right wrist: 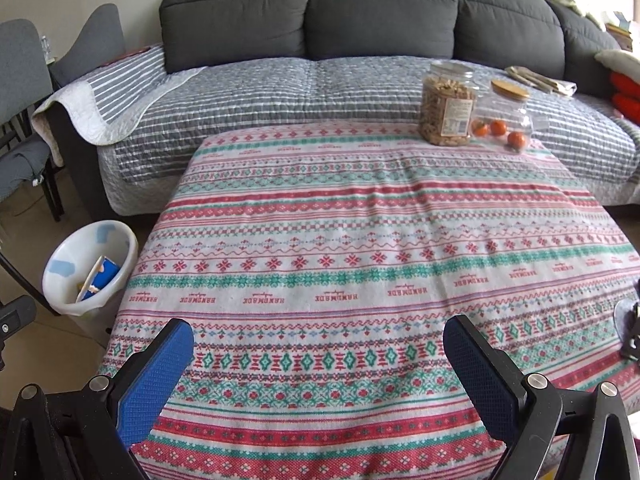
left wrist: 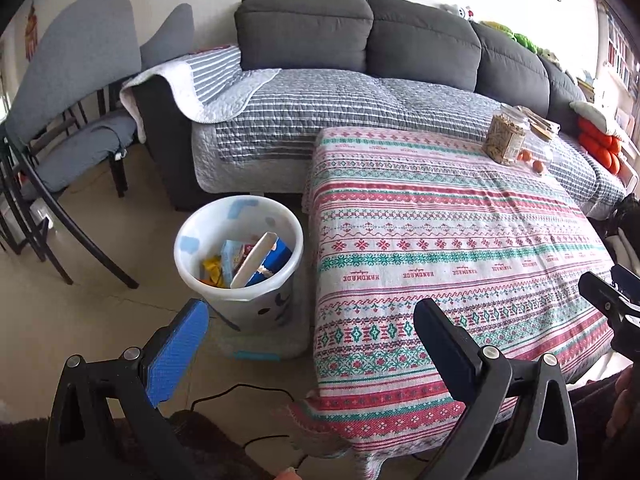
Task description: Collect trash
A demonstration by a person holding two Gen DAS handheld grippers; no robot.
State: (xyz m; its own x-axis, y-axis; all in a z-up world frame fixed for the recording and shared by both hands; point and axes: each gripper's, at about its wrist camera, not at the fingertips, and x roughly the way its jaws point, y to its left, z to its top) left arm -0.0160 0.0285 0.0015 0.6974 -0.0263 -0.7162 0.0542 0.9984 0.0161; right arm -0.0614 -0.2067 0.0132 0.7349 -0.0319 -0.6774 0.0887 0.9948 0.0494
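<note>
A white trash bin (left wrist: 192, 240) stands on the floor left of the table; it also shows in the right wrist view (right wrist: 60, 264). It holds blue and white boxes (left wrist: 260, 260) and a yellow wrapper (left wrist: 212, 268). My left gripper (left wrist: 312, 320) is open and empty, above the table's front left corner near the bin. My right gripper (right wrist: 320, 340) is open and empty, low over the front of the patterned tablecloth (right wrist: 340, 240). It shows at the right edge of the left wrist view (left wrist: 612, 300).
Two clear jars stand at the table's far right: one of snacks (right wrist: 446, 108), one with small orange fruits (right wrist: 506, 120). A grey sofa (right wrist: 320, 80) runs behind the table. Grey chairs (left wrist: 68, 120) stand at the left. A black cable (left wrist: 240, 392) lies on the floor.
</note>
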